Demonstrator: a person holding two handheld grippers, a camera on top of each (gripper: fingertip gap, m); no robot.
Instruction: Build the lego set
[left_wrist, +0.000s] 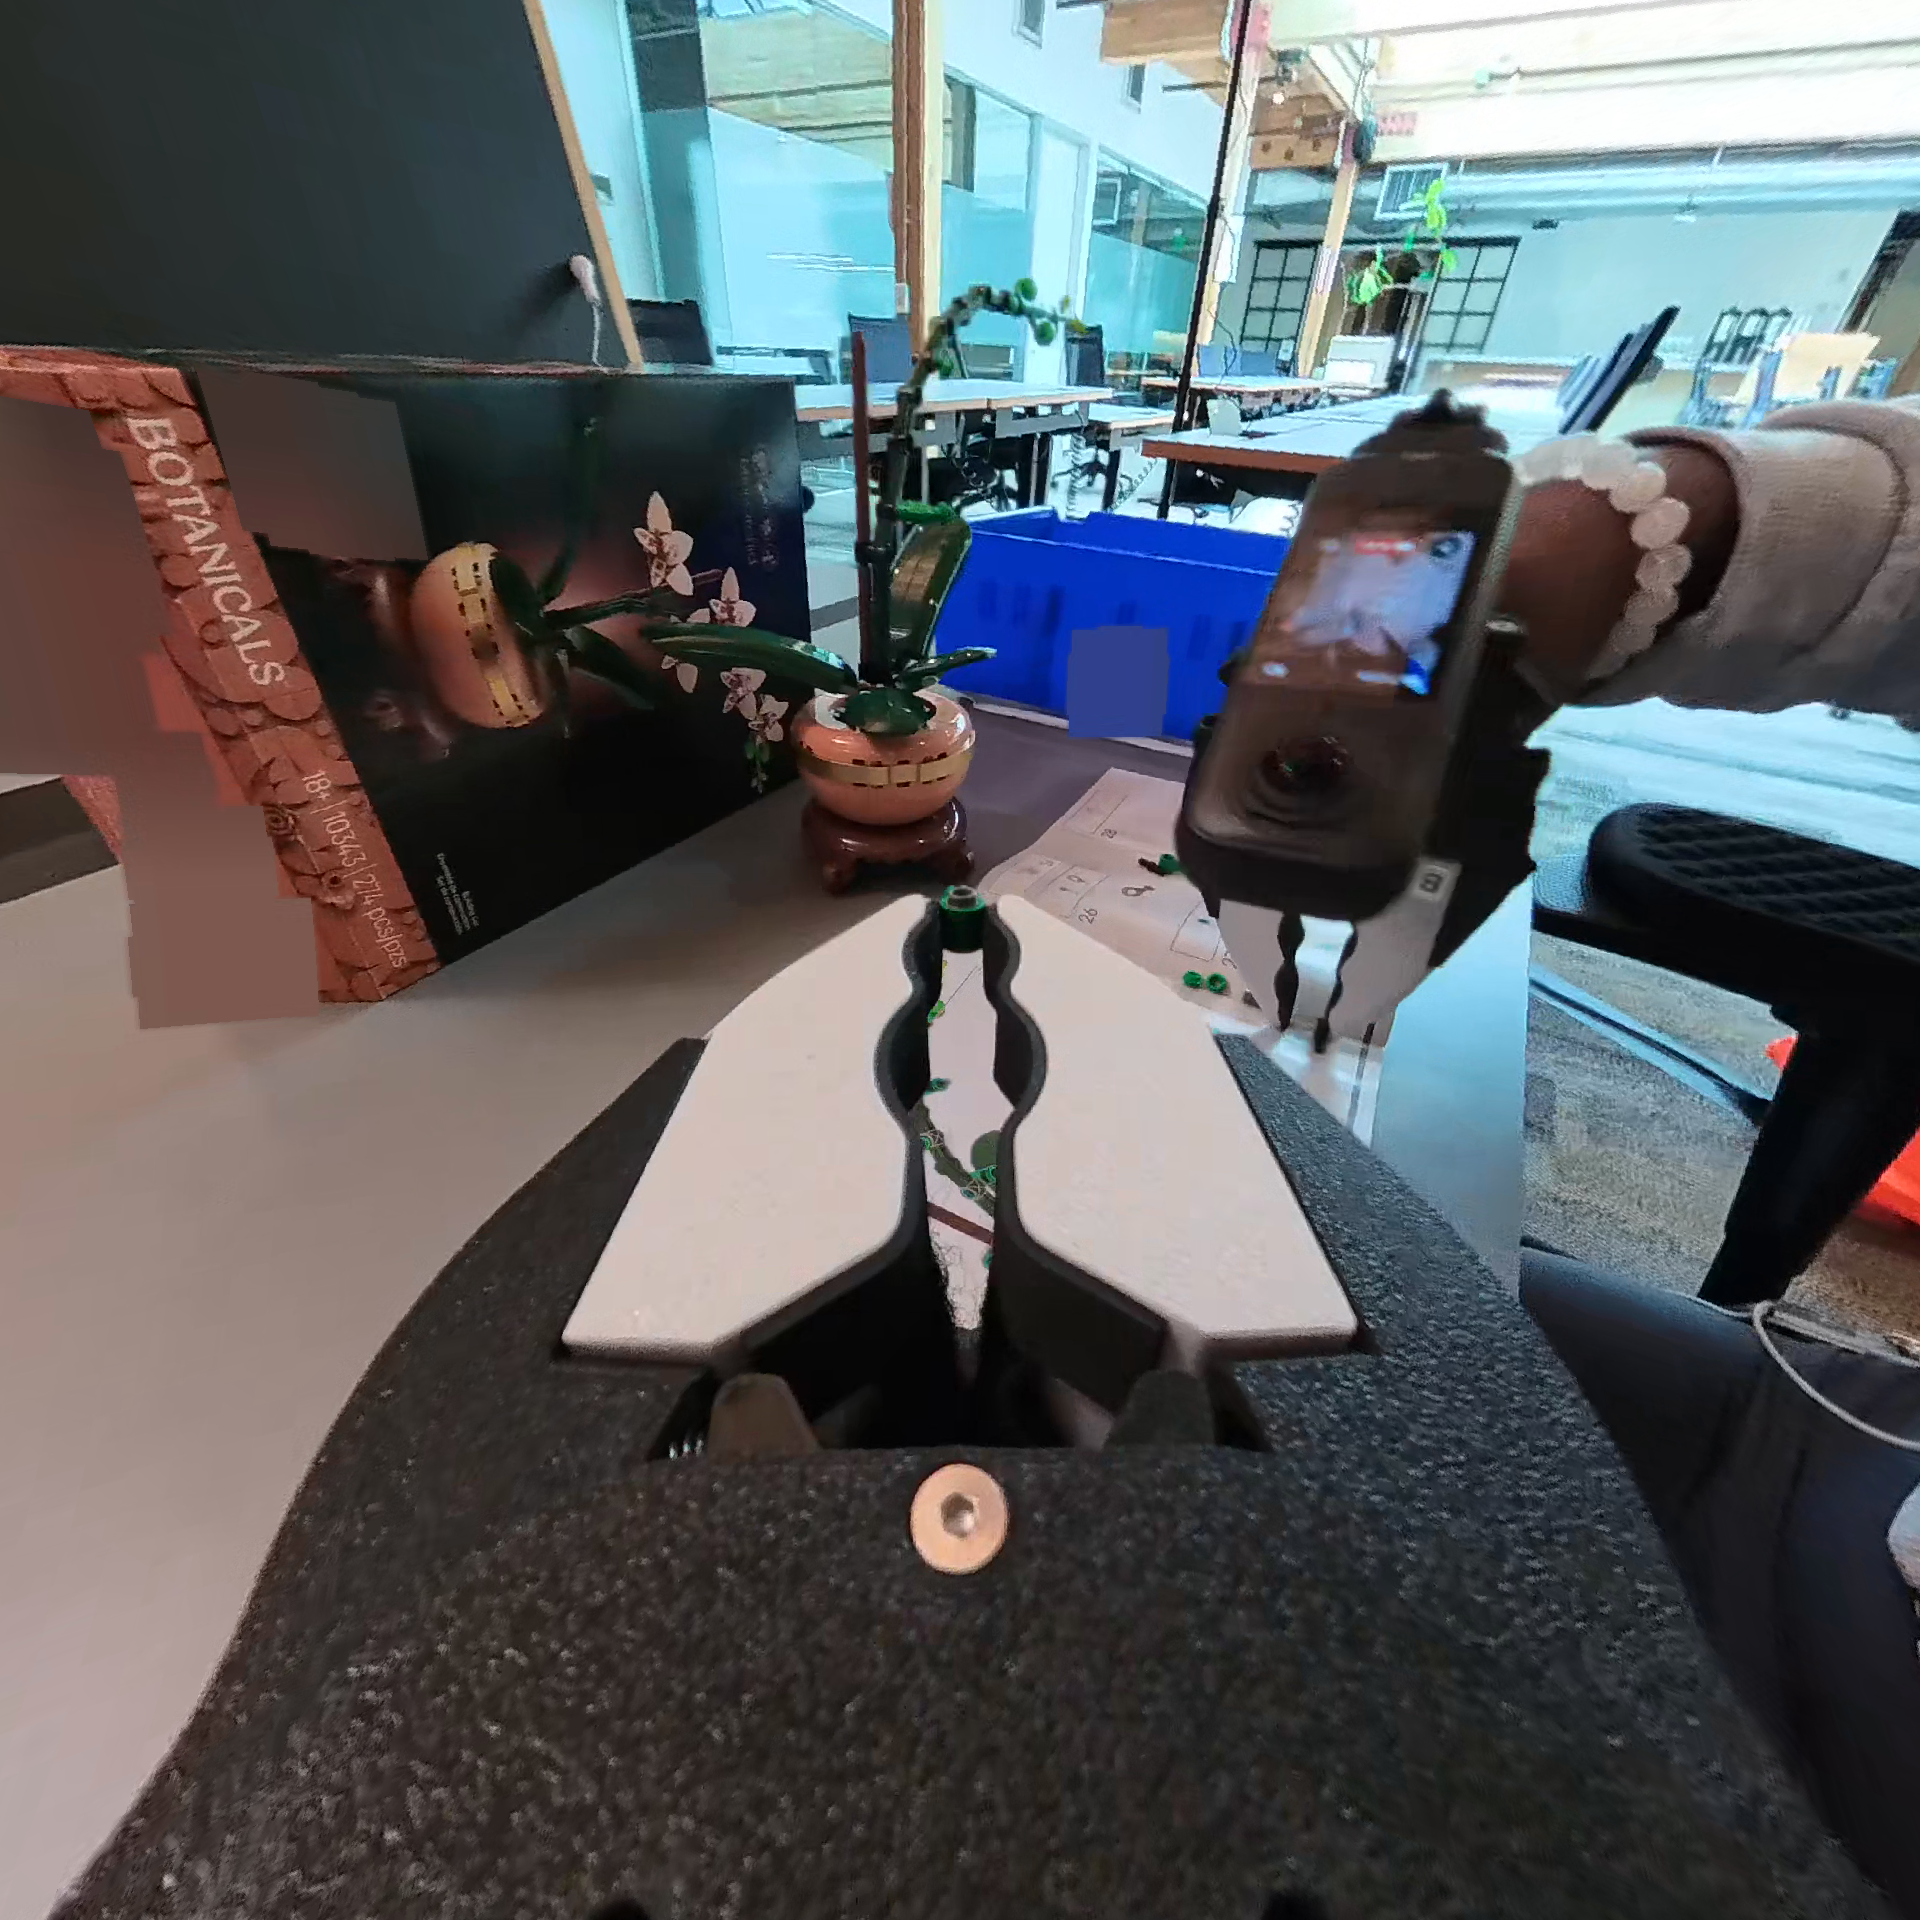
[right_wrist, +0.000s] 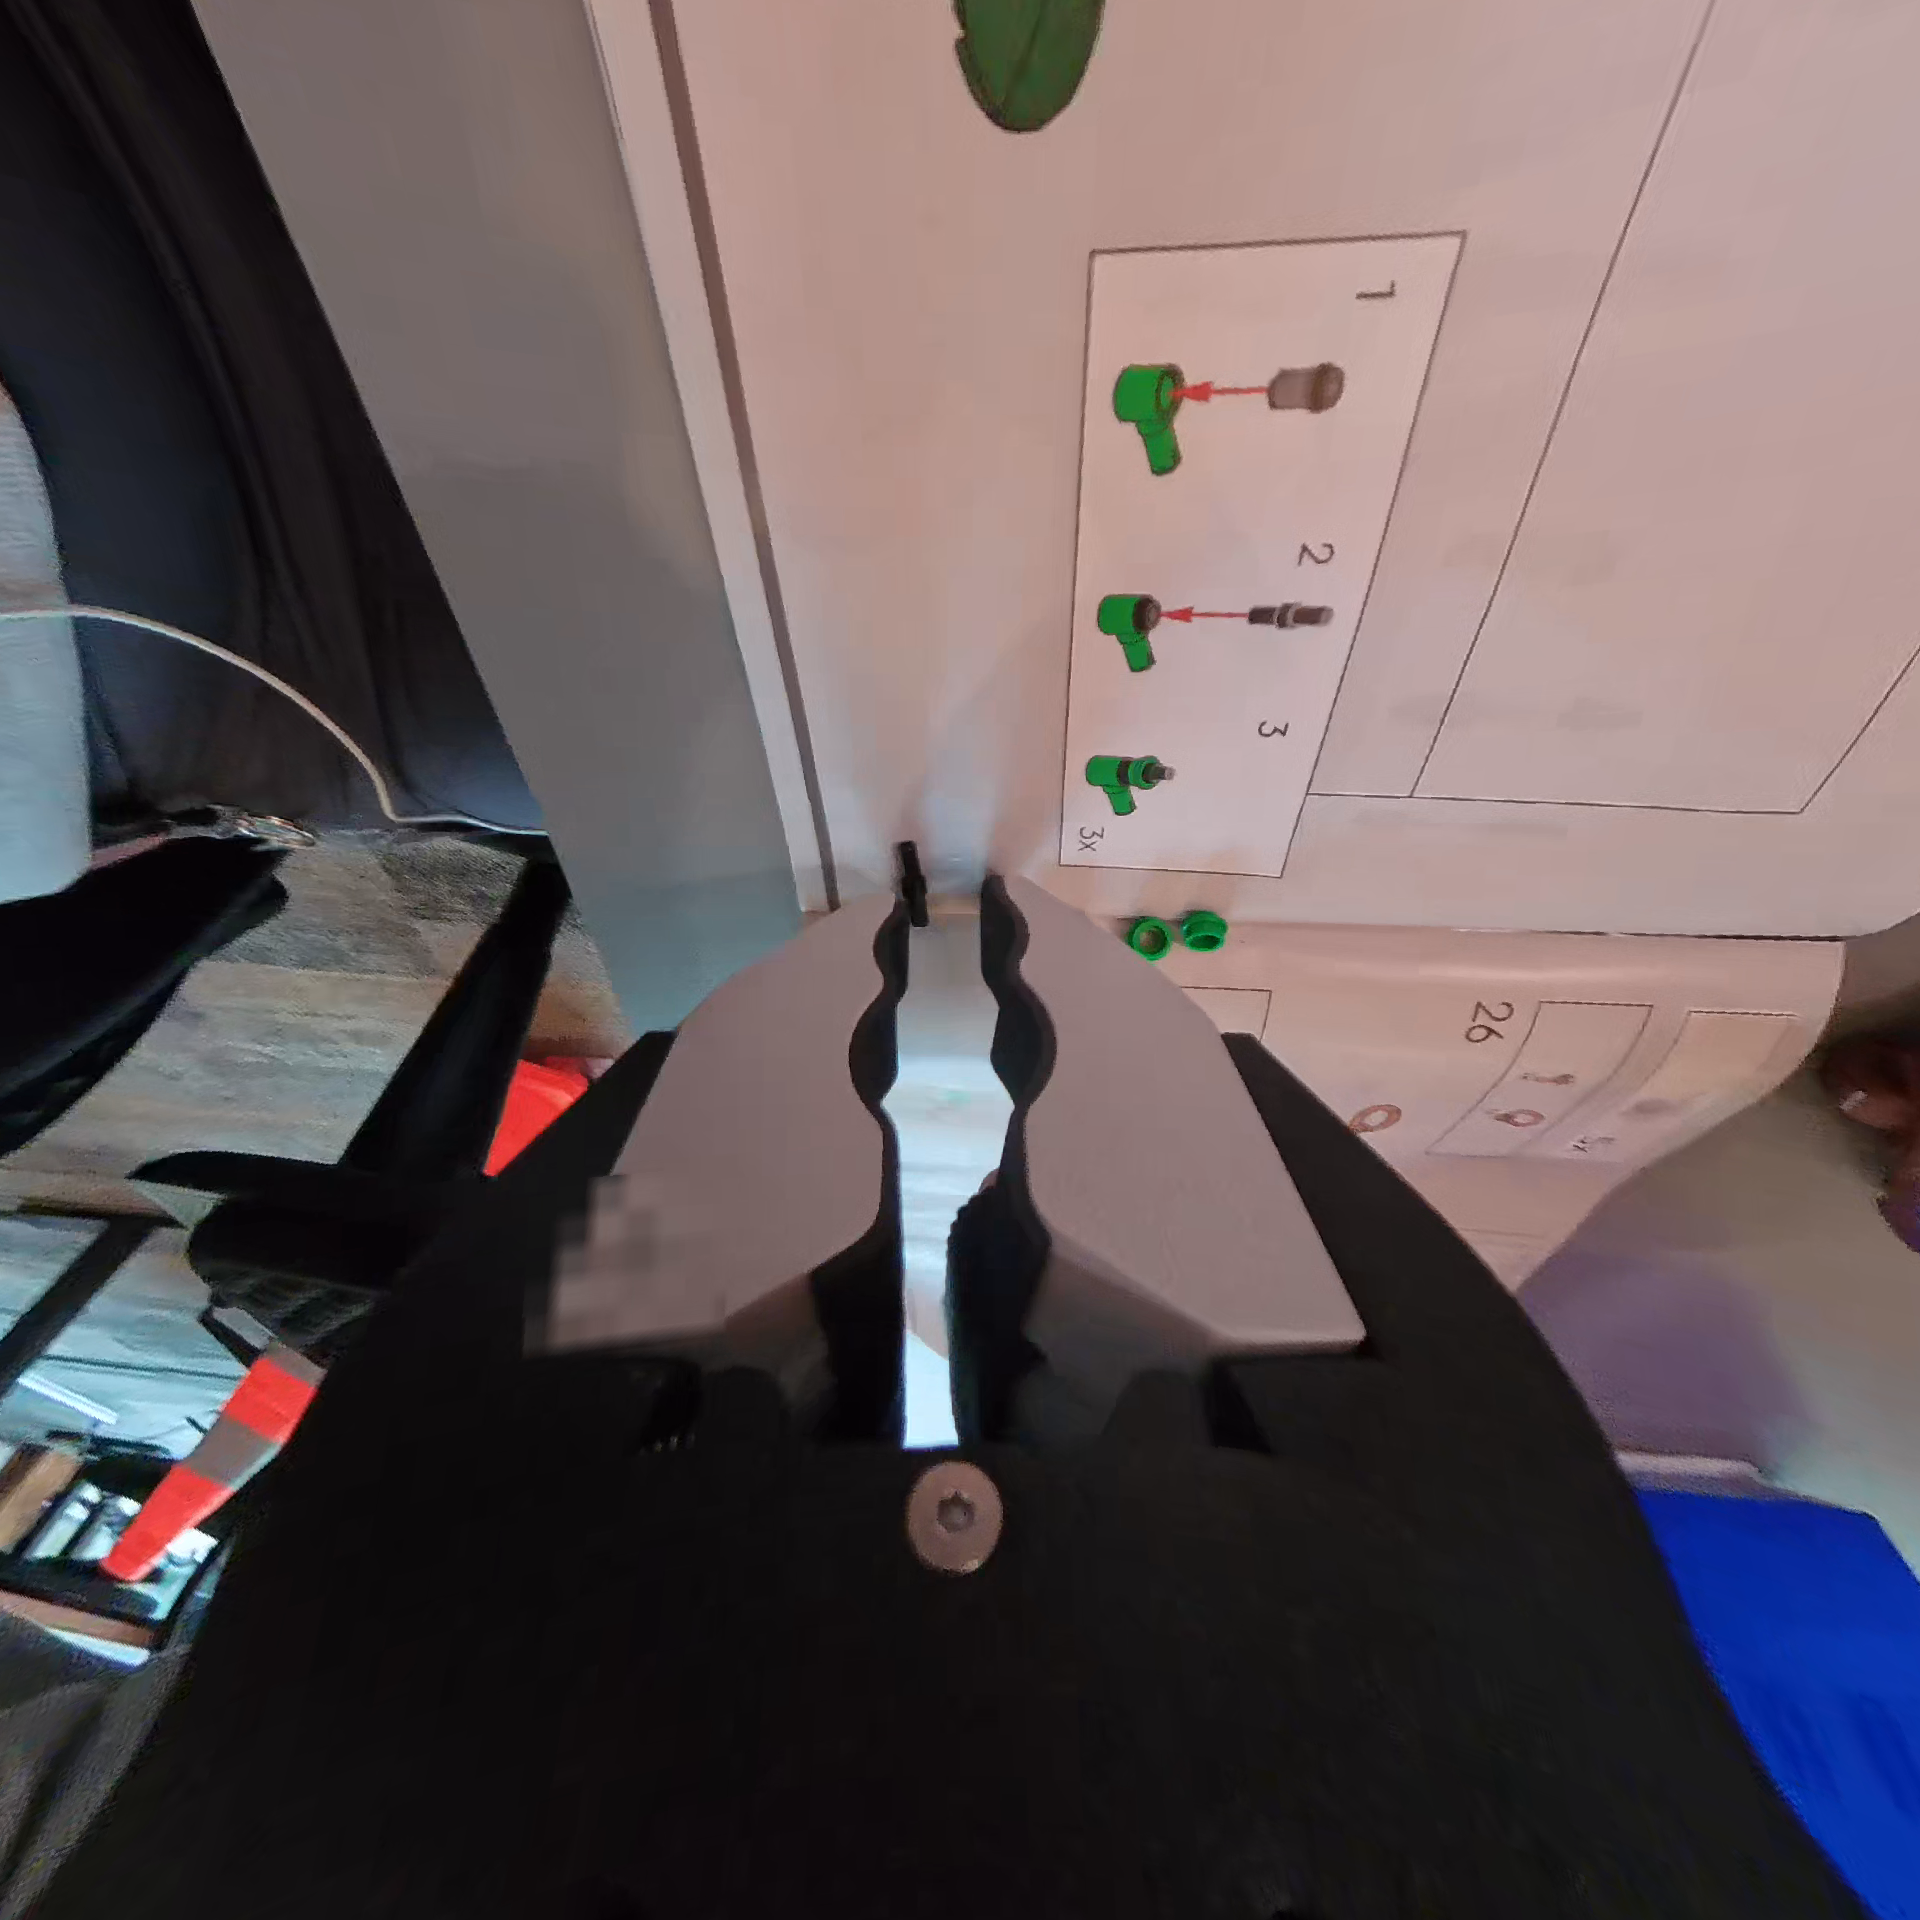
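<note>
My left gripper is shut on a small green cylindrical brick piece with a grey insert in its top, held at the fingertips above the table. My right gripper is open, its tips down over the open instruction booklet. A small black pin stands against its left fingertip; the right pad is clear of it. In the left wrist view the right gripper points down at the booklet, held by a hand with a bead bracelet. Two small green rings lie on the page just right of it.
A brick-built orchid in a pink pot stands behind my left fingertips. The set's dark box stands at the left, a blue bin behind. The grey table ends at the right, where a black chair stands.
</note>
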